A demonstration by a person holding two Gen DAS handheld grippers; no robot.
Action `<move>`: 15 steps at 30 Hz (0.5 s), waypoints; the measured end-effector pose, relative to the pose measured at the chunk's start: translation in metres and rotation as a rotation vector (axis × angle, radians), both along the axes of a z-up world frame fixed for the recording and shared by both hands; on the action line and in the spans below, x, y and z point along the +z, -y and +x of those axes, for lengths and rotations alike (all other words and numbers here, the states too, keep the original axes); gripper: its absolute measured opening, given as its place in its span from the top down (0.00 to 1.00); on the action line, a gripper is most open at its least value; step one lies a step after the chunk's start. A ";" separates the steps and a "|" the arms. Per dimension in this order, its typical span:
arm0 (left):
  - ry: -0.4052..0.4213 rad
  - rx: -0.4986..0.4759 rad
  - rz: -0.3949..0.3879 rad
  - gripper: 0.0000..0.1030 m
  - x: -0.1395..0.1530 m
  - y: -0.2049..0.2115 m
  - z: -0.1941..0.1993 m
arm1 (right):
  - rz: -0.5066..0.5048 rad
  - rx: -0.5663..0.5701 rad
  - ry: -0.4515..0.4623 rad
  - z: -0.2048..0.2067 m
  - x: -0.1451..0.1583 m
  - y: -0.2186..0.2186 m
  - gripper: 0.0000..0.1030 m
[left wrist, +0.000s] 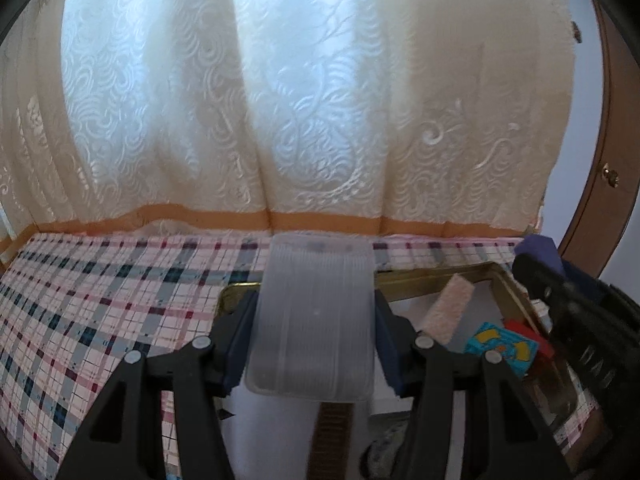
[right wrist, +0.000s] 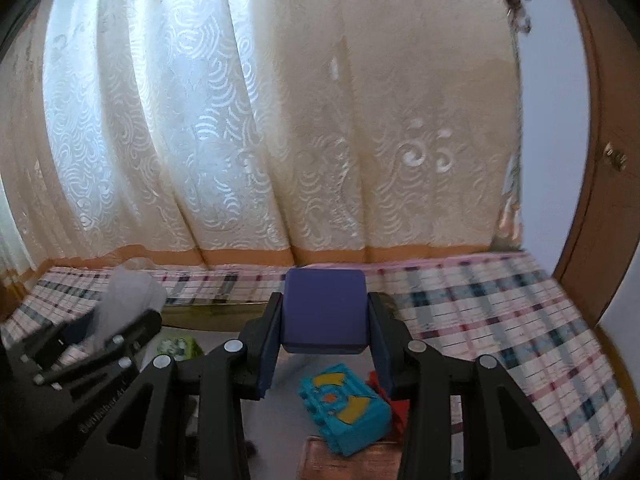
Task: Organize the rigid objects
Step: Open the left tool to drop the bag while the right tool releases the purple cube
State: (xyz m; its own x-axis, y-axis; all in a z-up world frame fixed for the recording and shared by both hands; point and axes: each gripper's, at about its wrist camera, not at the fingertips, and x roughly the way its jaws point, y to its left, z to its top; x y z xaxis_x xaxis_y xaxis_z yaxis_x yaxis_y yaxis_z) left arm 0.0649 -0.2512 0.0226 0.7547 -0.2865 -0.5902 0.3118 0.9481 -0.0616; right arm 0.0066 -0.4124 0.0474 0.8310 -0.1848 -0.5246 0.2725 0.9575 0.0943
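Note:
My left gripper (left wrist: pixel 314 320) is shut on a translucent ribbed plastic case (left wrist: pixel 314 312), lifted above a gold-rimmed tray (left wrist: pixel 436 276). My right gripper (right wrist: pixel 324 336) is shut on a flat dark-blue box (right wrist: pixel 324 308), also raised over the tray. In the tray lie a teal toy with yellow shapes (left wrist: pixel 502 348) (right wrist: pixel 344 404), a red piece (left wrist: pixel 528 332) (right wrist: pixel 376 384), a pink sponge-like block (left wrist: pixel 446 308) and a green patterned item (right wrist: pixel 178 348). The right gripper with its blue box (left wrist: pixel 540 250) shows at the right of the left wrist view. The left gripper (right wrist: pixel 104 344) with its pale case (right wrist: pixel 128 300) shows at the left of the right wrist view.
A plaid tablecloth (left wrist: pixel 80 304) (right wrist: pixel 520 320) covers the surface around the tray. A cream patterned curtain (left wrist: pixel 300 100) hangs right behind it. A brown wooden door with a knob (right wrist: pixel 614 158) stands at the right. A brown object (right wrist: pixel 348 460) lies at the tray's near edge.

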 end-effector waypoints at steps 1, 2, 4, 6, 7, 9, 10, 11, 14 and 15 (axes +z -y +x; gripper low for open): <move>-0.017 0.001 0.001 0.47 -0.002 -0.001 0.004 | 0.040 0.020 -0.032 0.008 -0.001 0.002 0.58; -0.034 -0.001 0.001 0.47 -0.003 -0.001 0.007 | 0.064 0.035 -0.059 0.015 -0.003 0.003 0.58; -0.074 -0.015 0.000 0.47 -0.006 -0.002 0.010 | 0.122 0.066 -0.131 0.027 -0.011 0.004 0.58; -0.097 -0.035 0.012 0.47 -0.009 -0.001 0.008 | 0.177 0.083 -0.196 0.032 -0.021 0.003 0.58; -0.098 -0.042 0.030 0.47 -0.010 0.000 0.006 | 0.192 0.090 -0.223 0.031 -0.025 0.003 0.58; -0.109 -0.060 0.061 0.47 -0.013 0.004 0.003 | 0.218 0.099 -0.283 0.030 -0.036 0.001 0.58; -0.126 -0.067 0.077 0.47 -0.017 0.006 0.003 | 0.241 0.100 -0.307 0.029 -0.042 0.001 0.58; -0.140 -0.073 0.093 0.47 -0.020 0.008 0.003 | 0.251 0.106 -0.299 0.026 -0.044 0.000 0.58; -0.170 -0.081 0.137 0.47 -0.034 0.015 0.004 | 0.214 0.086 -0.306 0.027 -0.046 -0.007 0.58; -0.177 -0.087 0.144 0.46 -0.037 0.017 0.004 | 0.223 0.090 -0.300 0.028 -0.047 -0.007 0.58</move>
